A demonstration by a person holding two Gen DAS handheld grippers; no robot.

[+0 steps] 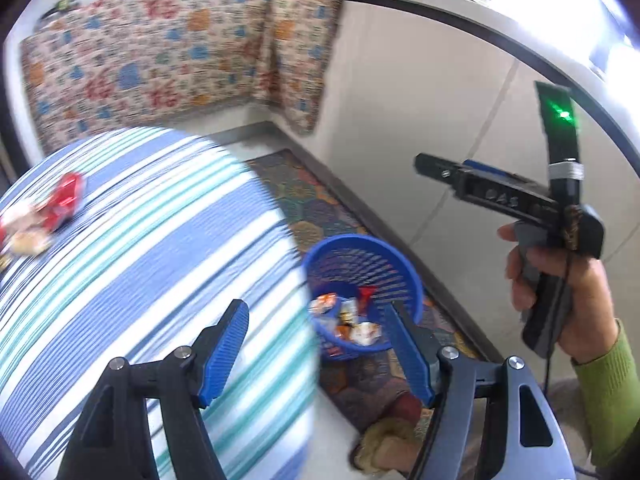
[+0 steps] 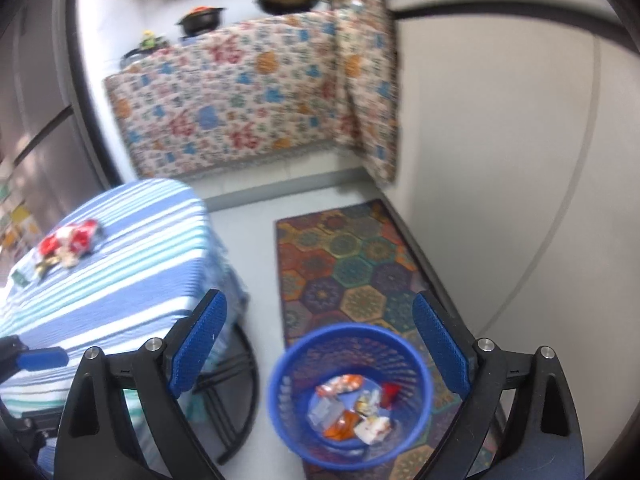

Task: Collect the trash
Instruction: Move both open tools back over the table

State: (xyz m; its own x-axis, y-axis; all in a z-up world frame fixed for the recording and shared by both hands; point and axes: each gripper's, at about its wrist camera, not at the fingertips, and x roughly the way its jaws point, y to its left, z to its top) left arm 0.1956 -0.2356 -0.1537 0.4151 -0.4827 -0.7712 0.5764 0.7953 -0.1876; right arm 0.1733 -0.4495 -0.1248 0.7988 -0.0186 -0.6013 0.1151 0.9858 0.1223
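I'm holding both tongs empty: right gripper (image 2: 320,344) gaping wide above the blue basket (image 2: 416,360) of wrappers (image 2: 340,384), left gripper (image 1: 320,344) half-open; remaining wrappers (image 2: 72,242) lying far-left on the striped table (image 2: 132,280).

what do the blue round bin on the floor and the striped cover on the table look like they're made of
The blue round bin looks like moulded plastic, matte: its wall is a regular perforated lattice. The blue, teal and white striped table cover looks like woven cloth: it drapes softly over the table's edge. Blur leaves the weave unclear.
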